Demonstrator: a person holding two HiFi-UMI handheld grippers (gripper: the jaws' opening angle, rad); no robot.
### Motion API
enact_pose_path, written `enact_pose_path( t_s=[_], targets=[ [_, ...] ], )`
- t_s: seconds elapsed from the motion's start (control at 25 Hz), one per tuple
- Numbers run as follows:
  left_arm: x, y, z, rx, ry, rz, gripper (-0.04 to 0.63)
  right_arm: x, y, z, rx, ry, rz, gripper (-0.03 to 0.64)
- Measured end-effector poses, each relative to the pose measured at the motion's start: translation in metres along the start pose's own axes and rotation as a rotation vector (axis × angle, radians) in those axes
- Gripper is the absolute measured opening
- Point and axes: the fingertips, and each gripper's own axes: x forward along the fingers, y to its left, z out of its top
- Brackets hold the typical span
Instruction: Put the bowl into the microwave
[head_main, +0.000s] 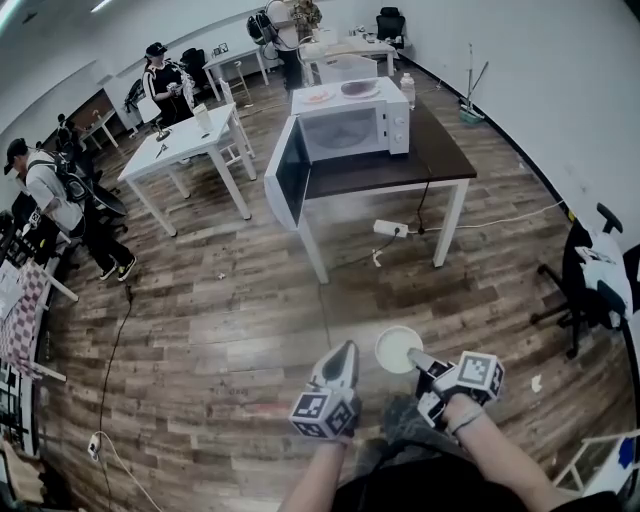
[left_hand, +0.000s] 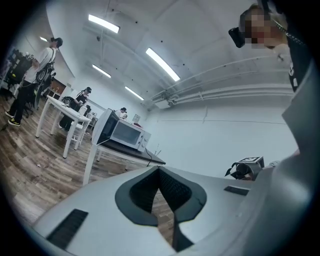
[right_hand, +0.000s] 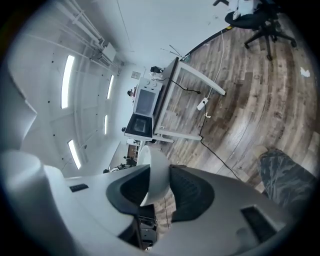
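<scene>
Bench (head_main: 445, 160) is sitting well ahead across the wood floor, carrying the microwave (head_main: 352, 128). Its door (head_main: 285, 172) is hanging wide open on the left. Bowl (head_main: 398, 349) is riding in the air, well short of the bench, with the right claw (head_main: 418, 359) pinching its rim. Left claw (head_main: 343, 353) is idling just beside it, tips together, gripping nothing.

Carry step, I'd say. I'd be walking in right of the door, holding the bowl level and the pinch firm.

Head view is giving door position and range. Only the right gripper view is showing the bowl wall squeezed between the pads. Left gripper view is showing its own tips meeting.
</scene>
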Motion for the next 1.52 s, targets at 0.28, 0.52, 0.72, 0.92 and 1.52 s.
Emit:
enact_pose_path(
  t_s=[0.28, 0.52, 0.72, 0.92, 1.52],
  targets=[
    [0.052, 0.017, 0.013, 0.058, 0.019, 0.009, 0.0, 0.041, 0.008, 0.041, 0.0, 0.015, -0.005, 0.117],
    [0.11, 0.033, 0.024, 0.06, 0.024, 0.027, 0.001, 0.072, 0.01, 0.093, -0.002, 0.025, -0.015, 0.117],
    [0.153, 0.046, 0.027, 0.046, 0.032, 0.037, 0.0, 0.096, 0.006, 0.131, 0.009, 0.04, -0.023, 0.117],
    [0.194, 0.057, 0.035, 0.047, 0.029, 0.06, 0.001, 0.118, 0.011, 0.17, 0.003, 0.053, -0.017, 0.117],
    [0.258, 0.081, 0.042, 0.032, 0.023, 0.117, 0.0, 0.164, 0.01, 0.231, 0.009, 0.1, -0.003, 0.117]
  ],
)
